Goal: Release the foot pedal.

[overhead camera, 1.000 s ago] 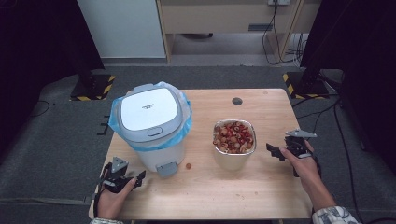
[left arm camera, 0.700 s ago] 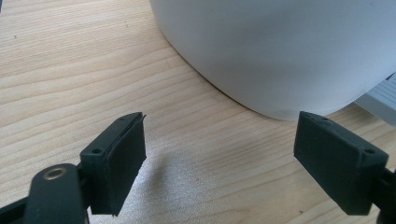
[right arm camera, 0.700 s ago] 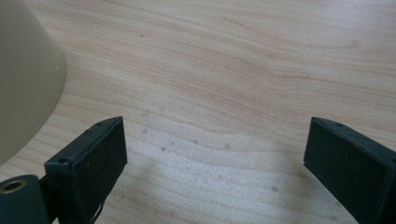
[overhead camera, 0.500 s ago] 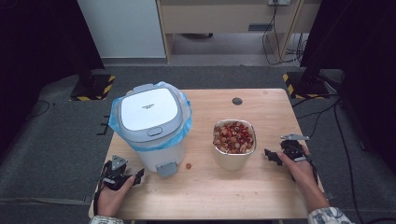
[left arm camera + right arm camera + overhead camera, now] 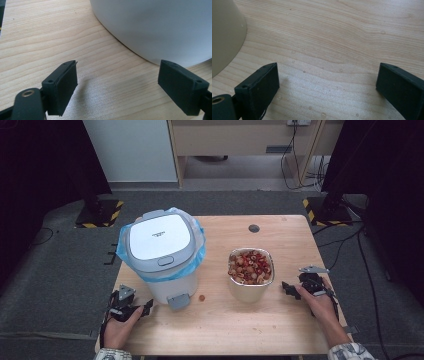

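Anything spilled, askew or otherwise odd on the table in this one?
One small reddish piece lies loose on the wooden table, between the pedal bin and the metal bowl of similar reddish pieces, so it looks spilled. The bin's blue liner bunches unevenly around the rim. Both grippers hold nothing.

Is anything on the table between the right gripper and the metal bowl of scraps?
Nothing visible. Bare table lies between the open right gripper and the bowl; the right gripper view shows bare wood up to the bowl's wall.
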The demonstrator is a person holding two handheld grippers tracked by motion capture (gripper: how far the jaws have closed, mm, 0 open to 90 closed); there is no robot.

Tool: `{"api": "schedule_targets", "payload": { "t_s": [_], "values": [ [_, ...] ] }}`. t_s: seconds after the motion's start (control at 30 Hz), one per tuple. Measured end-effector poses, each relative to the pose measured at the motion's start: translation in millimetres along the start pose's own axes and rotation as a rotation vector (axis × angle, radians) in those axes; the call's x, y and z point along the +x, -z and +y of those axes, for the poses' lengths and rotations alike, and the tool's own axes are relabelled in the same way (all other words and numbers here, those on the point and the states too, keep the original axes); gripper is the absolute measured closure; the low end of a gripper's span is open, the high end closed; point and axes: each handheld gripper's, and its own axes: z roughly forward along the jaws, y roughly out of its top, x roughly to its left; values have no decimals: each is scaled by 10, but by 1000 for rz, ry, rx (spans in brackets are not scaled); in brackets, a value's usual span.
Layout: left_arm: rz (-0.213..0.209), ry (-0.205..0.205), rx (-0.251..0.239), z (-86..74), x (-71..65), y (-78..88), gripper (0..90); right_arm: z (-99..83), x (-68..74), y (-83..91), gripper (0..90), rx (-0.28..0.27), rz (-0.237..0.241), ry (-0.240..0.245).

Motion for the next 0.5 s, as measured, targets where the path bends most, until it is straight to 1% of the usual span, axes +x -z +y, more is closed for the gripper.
{"api": "schedule_targets", "payload": {
  "t_s": [0.13,0.23,0.33,0.4,0.5],
  "values": [
    [-5,-8,3,1,-12,-11,142,-18,5,16,42,0,3,2],
    [-7,-7,6,-1,-12,-17,139,-36,23,32,38,3,-2,5],
    [-13,-2,9,-4,-9,-26,135,-58,45,54,37,8,1,17],
    [-17,-2,14,-7,-12,-32,132,-75,65,68,32,13,-3,35],
    [-23,-4,17,-8,-18,-39,128,-107,93,99,31,14,0,40]
  ]
}}
